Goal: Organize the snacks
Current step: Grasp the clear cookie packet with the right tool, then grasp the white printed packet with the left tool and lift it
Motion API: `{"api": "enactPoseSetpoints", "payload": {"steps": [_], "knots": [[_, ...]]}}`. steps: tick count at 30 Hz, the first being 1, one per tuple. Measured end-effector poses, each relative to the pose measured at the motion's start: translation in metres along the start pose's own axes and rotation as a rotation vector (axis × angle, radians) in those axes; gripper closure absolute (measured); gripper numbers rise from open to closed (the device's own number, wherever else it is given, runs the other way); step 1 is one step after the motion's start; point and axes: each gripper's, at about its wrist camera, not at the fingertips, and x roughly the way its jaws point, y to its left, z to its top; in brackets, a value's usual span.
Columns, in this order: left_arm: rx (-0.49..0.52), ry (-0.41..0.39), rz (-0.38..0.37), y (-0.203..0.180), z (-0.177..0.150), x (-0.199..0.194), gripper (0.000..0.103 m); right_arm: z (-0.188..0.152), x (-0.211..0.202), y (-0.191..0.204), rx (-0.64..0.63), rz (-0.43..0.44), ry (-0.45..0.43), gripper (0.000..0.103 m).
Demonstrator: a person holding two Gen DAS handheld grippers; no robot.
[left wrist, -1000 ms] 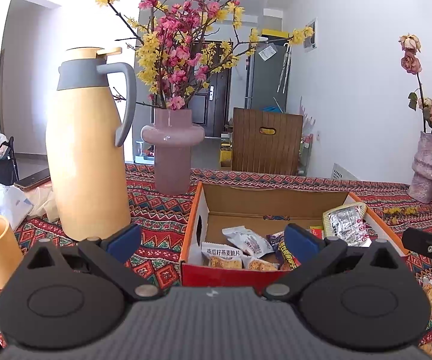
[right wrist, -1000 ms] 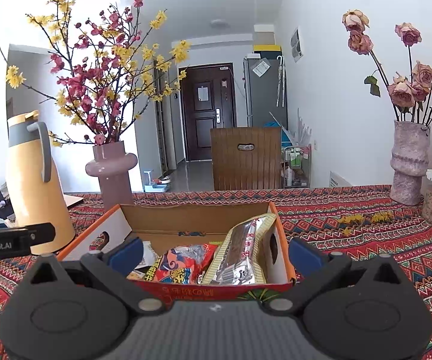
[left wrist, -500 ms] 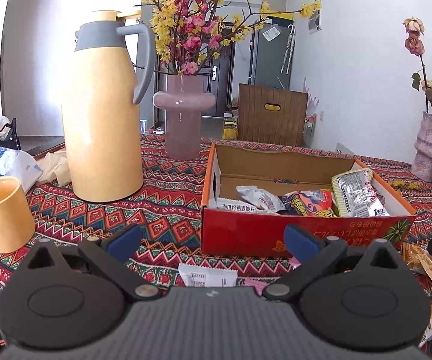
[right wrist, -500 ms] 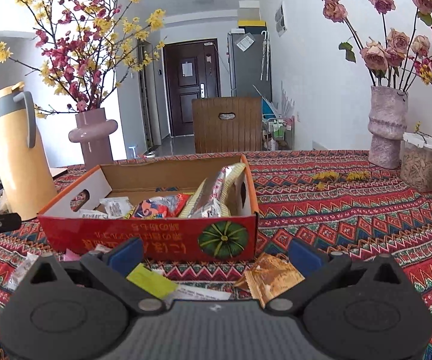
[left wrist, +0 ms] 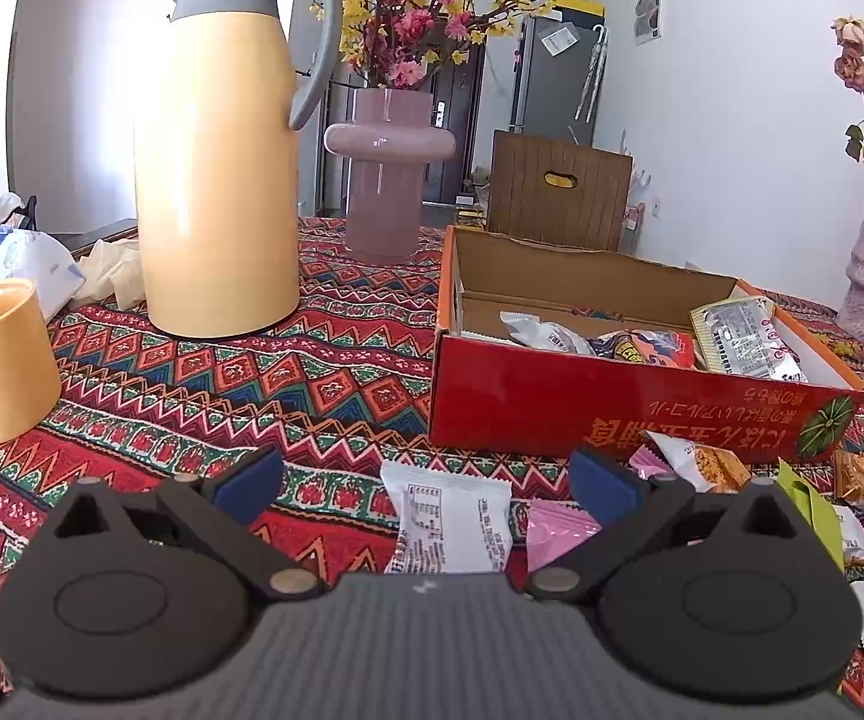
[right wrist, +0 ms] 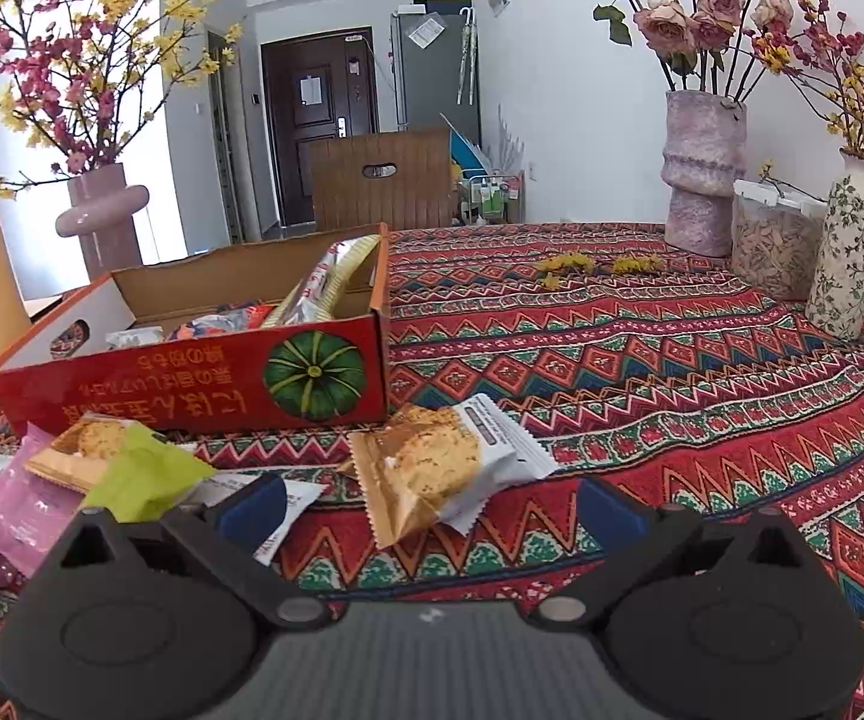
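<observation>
Patterned red cloth (right wrist: 642, 360) covered the bench. Red cardboard box (left wrist: 624, 402), open-topped, stood on it and held several snack packets, among them a silver packet (left wrist: 744, 336) leaning at the box's right end. Loose snacks lay on the cloth just in front of the box: white packet (left wrist: 450, 516), pink packet (left wrist: 552, 531), green packet (right wrist: 144, 474), cookie packet (right wrist: 432, 468). Left gripper (left wrist: 426, 480): fingers wide apart, empty, the white packet between them. Right gripper (right wrist: 429, 504): fingers wide apart, empty, the cookie packet between them. Yellow thermos (left wrist: 222, 144), yellow mug (left wrist: 0, 360) and pink vase (left wrist: 387, 174) stood left of the box.
</observation>
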Motion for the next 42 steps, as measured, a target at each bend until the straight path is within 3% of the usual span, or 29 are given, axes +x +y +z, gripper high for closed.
{"api": "enactPoseSetpoints", "payload": {"steps": [15,18,20,22,29,42], "knots": [[-0.017,0.026,0.003,0.002,-0.002,0.005,0.0,0.017,0.04,0.009,-0.26,-0.012,0.04,0.0],[-0.02,0.028,0.003,0.002,-0.002,0.006,0.0,0.02,0.046,0.006,-0.248,0.01,0.044,0.004],[-0.02,0.03,0.003,0.002,-0.002,0.006,0.0,0.021,0.048,0.004,-0.232,0.028,0.048,0.012],[-0.024,0.037,-0.001,0.003,-0.003,0.007,0.0,0.021,0.05,0.002,-0.222,0.032,0.052,0.027],[-0.034,0.046,-0.003,0.004,-0.002,0.009,0.0,0.017,0.044,-0.002,-0.196,0.055,0.037,0.044],[-0.04,0.045,-0.001,0.005,-0.002,0.008,0.0,0.014,0.011,-0.001,-0.067,0.082,-0.085,0.048]]}}
